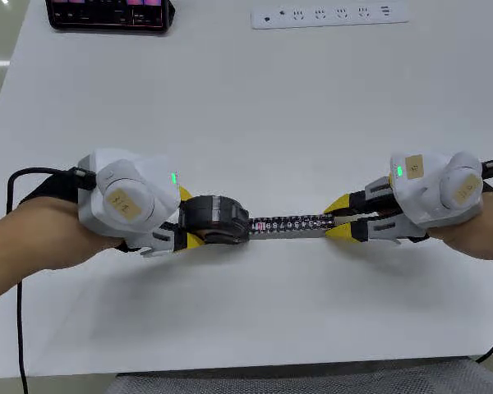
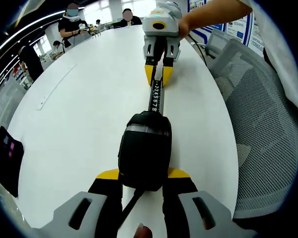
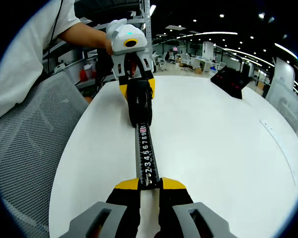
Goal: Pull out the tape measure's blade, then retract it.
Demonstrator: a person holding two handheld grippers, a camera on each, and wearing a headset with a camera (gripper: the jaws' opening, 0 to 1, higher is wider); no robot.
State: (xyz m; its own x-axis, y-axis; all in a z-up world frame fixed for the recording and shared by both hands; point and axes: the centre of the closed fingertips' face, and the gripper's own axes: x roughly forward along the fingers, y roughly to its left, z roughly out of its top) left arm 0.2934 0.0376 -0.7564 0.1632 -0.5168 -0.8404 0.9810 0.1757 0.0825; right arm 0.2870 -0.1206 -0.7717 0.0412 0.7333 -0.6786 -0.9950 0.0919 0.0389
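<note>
The left tongs [image 1: 189,217] clamped the tape measure [image 1: 216,219]; the right tongs [image 1: 338,217] pinched the blade [image 1: 289,223], its hook hidden. The numerals [image 3: 145,151], legible in the right gripper view, blurred in the head view.

A white table [image 1: 246,115] with a smooth, matte top carries two things at its far edge, well apart from each other: a white power strip [image 1: 329,14] lying flat along the edge, and a dark device [image 1: 108,13] with pink lights by the far left corner.
</note>
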